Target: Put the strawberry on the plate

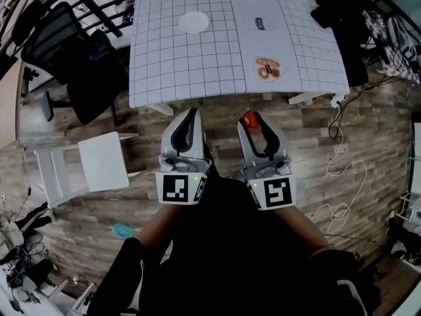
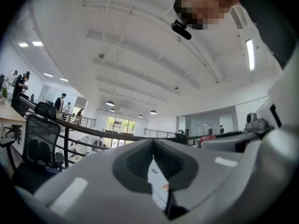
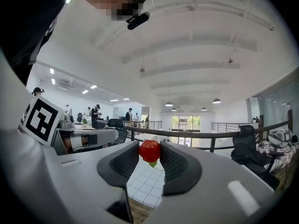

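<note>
Gridded surface [image 1: 217,51] ahead holds the plate [image 1: 194,22], bare. Right gripper [image 1: 254,116] jaws pinch the strawberry [image 3: 150,150]; left gripper [image 1: 191,114] jaws are clenched, empty. Carrying step, likely: next, reach over the plate and release.

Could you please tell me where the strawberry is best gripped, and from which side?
Grip the strawberry across its broad red middle, from its two flanks, as the right gripper does now: the body is widest there, and the green leafy end hangs clear below.
</note>
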`<action>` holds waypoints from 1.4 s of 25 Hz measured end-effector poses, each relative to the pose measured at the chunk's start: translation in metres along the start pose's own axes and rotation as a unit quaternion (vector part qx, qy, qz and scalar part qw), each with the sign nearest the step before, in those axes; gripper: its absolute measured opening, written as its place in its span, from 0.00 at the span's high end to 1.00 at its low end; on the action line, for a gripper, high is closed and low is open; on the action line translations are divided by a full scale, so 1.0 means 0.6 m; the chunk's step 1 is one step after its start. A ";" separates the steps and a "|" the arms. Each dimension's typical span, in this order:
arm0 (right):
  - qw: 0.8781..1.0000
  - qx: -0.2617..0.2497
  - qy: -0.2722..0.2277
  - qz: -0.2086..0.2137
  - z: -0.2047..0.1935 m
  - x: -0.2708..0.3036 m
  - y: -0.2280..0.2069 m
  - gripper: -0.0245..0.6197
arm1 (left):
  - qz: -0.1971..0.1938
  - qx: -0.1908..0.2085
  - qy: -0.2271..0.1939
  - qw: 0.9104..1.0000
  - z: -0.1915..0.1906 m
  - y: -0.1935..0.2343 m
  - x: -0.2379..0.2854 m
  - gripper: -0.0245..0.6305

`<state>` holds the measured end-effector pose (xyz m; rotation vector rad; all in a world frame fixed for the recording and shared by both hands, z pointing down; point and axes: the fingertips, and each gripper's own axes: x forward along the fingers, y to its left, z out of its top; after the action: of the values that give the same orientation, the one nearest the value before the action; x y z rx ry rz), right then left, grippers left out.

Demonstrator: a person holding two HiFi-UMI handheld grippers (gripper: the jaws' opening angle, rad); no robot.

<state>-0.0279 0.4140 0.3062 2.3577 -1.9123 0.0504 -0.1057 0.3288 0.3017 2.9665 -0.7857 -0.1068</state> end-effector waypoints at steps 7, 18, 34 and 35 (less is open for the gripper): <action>1.000 -0.015 0.014 0.019 0.030 0.147 0.027 0.75 | 0.009 -0.032 0.014 0.999 0.005 0.120 0.078 0.95; 0.999 0.009 0.043 -0.005 0.026 0.316 0.029 0.75 | -0.014 -0.037 0.019 0.999 -0.003 0.243 0.158 0.95; 0.997 0.018 0.065 -0.039 0.015 0.344 -0.001 0.75 | -0.021 -0.055 0.030 0.998 -0.015 0.273 0.203 0.95; 0.997 0.020 0.064 -0.035 0.013 0.350 -0.001 0.75 | -0.021 -0.052 0.030 0.998 -0.015 0.272 0.204 0.95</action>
<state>0.0159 0.2085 0.3179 2.3811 -1.7854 0.2298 -0.0791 0.1269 0.3185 2.8730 -0.6899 -0.0587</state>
